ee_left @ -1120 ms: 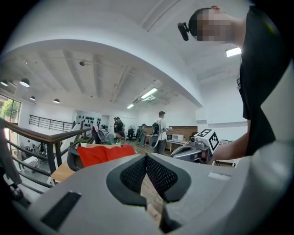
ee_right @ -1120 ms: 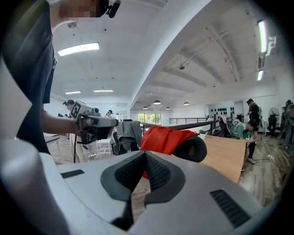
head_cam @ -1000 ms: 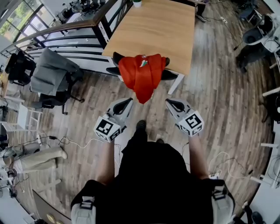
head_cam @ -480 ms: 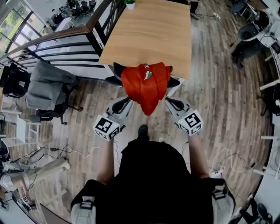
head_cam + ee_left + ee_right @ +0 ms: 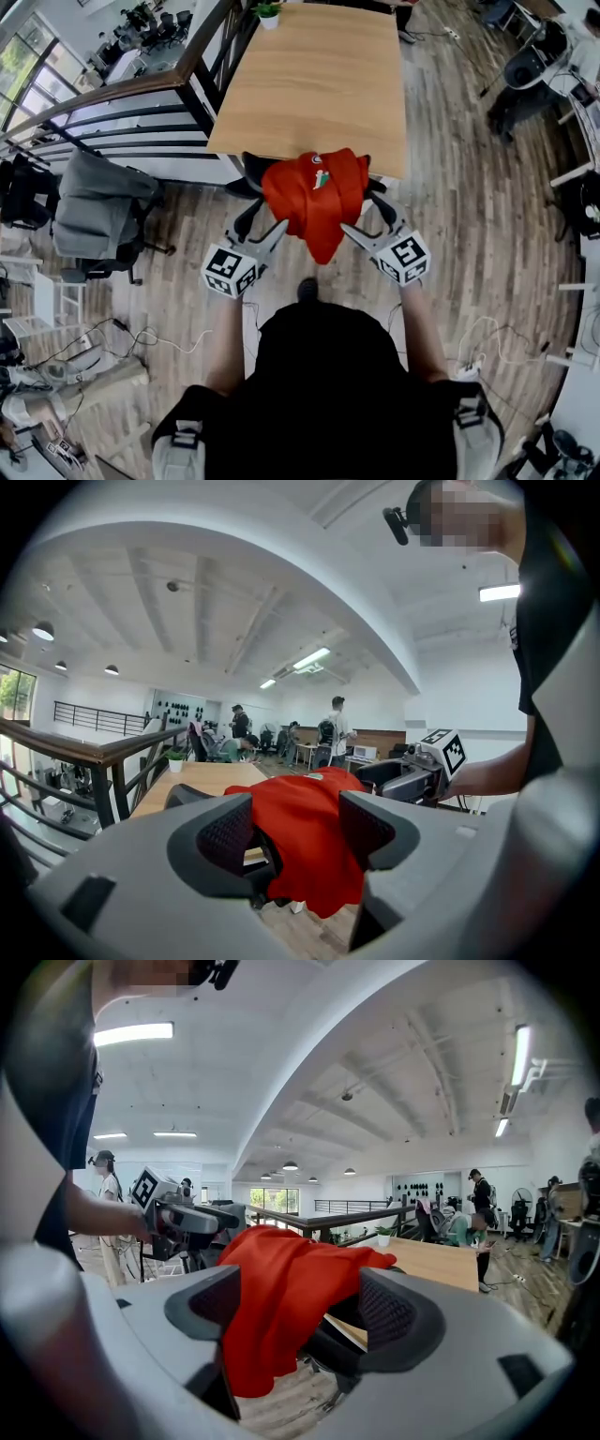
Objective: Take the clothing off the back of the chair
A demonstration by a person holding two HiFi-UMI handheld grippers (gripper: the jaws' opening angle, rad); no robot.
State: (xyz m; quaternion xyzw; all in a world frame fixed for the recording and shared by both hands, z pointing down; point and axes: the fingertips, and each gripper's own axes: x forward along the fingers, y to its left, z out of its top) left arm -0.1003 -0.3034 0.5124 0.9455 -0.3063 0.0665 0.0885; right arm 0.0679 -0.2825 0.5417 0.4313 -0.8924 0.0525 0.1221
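A red garment (image 5: 317, 197) hangs over the back of a black office chair (image 5: 249, 167) pushed up to the wooden table (image 5: 309, 84). My left gripper (image 5: 277, 231) is at the garment's lower left edge. My right gripper (image 5: 349, 229) is at its lower right edge. Both sets of jaws are opening. In the left gripper view the garment (image 5: 309, 803) shows just ahead through the left gripper (image 5: 298, 841), with no pad pressing on it. The right gripper (image 5: 300, 1314) frames the garment (image 5: 281, 1288) the same way, with the chair (image 5: 330, 1346) under it.
A dark railing (image 5: 122, 112) runs along the table's left side. Another chair draped with a grey jacket (image 5: 98, 202) stands at the left. Cables (image 5: 122, 337) lie on the wood floor at lower left. A small potted plant (image 5: 267, 13) sits at the table's far end. People stand in the distance.
Both grippers have moved forward from in front of me up to the chair, one to each side of the hanging garment. Their jaws, shut before, now stand apart.
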